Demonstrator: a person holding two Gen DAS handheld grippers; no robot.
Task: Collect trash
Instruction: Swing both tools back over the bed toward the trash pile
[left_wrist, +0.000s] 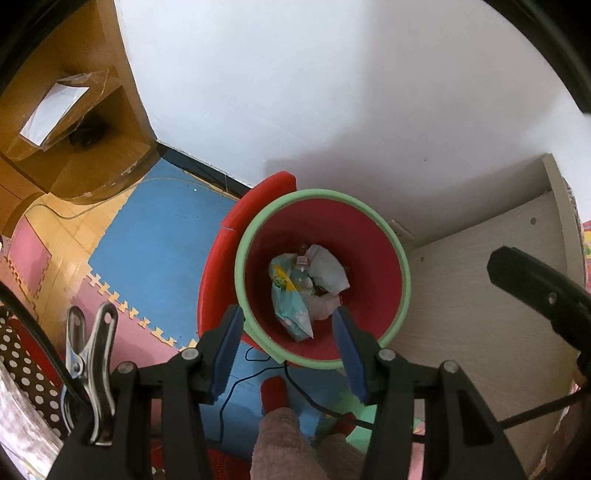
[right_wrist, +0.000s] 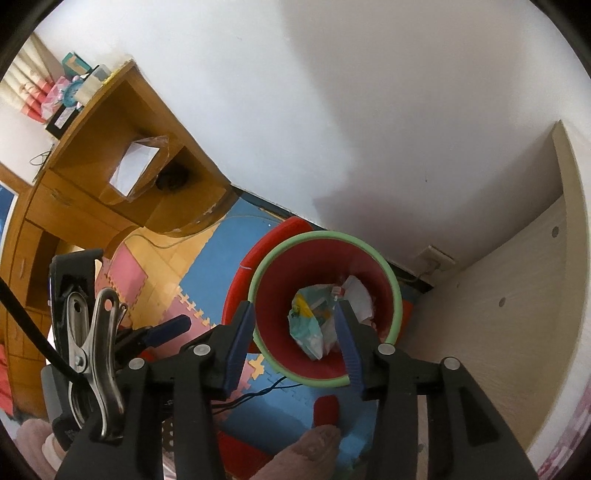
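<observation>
I hold the left gripper (left_wrist: 288, 325) and right gripper (right_wrist: 295, 325), both spread and empty, above the bin (left_wrist: 400, 254), trash (left_wrist: 306, 284) on its bottom; either could clip the near rim and tip it.
</observation>
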